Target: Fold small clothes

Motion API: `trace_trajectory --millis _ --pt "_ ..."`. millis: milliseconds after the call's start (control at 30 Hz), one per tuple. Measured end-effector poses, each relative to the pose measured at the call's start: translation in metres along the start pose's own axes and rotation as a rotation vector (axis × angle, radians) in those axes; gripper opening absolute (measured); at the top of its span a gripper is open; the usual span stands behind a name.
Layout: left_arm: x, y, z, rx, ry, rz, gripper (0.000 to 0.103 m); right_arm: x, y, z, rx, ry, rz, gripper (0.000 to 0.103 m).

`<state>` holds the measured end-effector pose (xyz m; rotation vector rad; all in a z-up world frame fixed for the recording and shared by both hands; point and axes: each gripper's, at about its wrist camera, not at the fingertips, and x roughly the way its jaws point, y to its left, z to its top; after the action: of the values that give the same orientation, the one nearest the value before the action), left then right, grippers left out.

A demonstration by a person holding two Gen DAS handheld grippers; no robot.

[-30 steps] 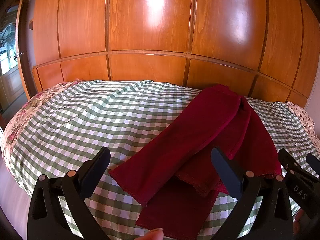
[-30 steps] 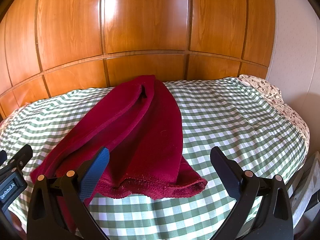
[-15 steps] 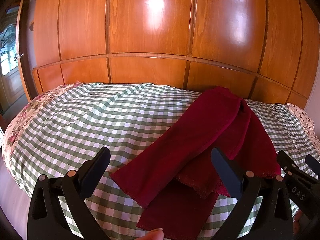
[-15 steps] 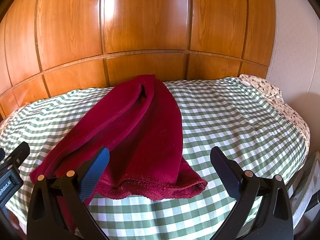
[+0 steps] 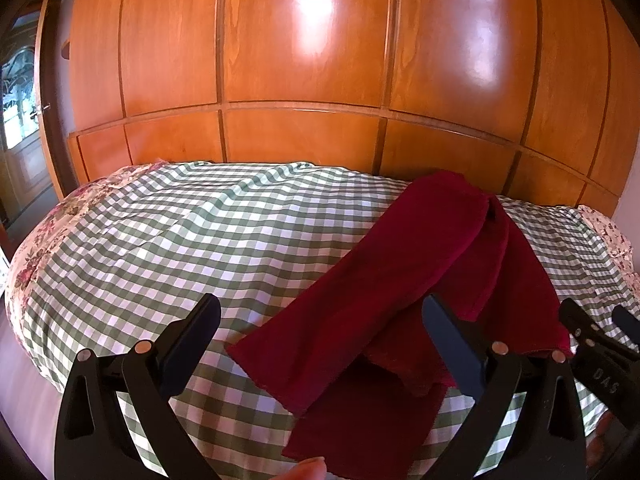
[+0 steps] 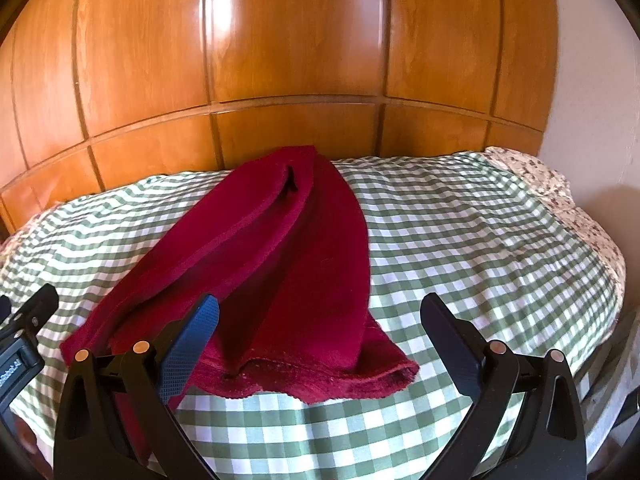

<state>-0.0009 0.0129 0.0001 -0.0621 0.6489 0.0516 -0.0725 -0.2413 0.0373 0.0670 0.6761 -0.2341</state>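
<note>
Garment: one dark red knit pair of trousers (image 5: 404, 292), lying on the green-and-white checked bedspread (image 5: 208, 240), waist end toward the wooden panelled wall (image 5: 304, 60), leg ends toward the cameras.
Lay of the legs: crossed and overlapping at the near end, one leg slanting out to the left, hems uneven and rumpled; not squared up.
Progress: judged barely begun; no tidy fold visible, cloth only loosely spread, legs not yet aligned one on the other.
Left to do: probably straightening the legs, stacking them, then folding lengthwise ends together.
Left gripper (image 5: 320, 340): fingers spread wide, holding nothing, hovering above the near left leg end, apart from the cloth.
Right gripper (image 6: 320, 340): fingers likewise spread wide, empty, poised over the rumpled hem (image 6: 320, 376) at the near right; contact with fabric not evident.
Count, garments: one.
Count, grippers: two, each also glimpsed at the edge of the other's view.
Count, bedding: one checked spread, with a floral cover (image 5: 36, 248) showing at its edges.
Other: a fingertip (image 5: 308, 470) at the bottom edge of the left view.
</note>
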Motion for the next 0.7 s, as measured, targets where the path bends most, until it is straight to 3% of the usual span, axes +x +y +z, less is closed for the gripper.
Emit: trace_trajectory --millis 167,233,333,467,700 --pt "0.012 0.022 0.003 -0.025 0.019 0.033 0.1 0.008 0.012 0.013 -0.055 -0.011 0.099 0.095" --pt "0.018 0.033 0.003 -0.037 0.031 0.047 0.1 0.015 0.023 0.019 -0.092 0.001 0.159 0.075" --pt "0.025 0.062 0.002 -0.085 0.035 0.107 0.1 0.029 0.052 0.027 -0.202 0.037 0.293 0.065" --pt "0.031 0.094 -0.005 -0.141 0.058 0.169 0.1 0.049 0.115 0.026 -0.4 0.09 0.448 0.065" --pt "0.031 0.145 -0.018 -0.212 0.09 0.256 0.1 0.076 0.217 -0.019 -0.671 0.343 0.732 0.066"
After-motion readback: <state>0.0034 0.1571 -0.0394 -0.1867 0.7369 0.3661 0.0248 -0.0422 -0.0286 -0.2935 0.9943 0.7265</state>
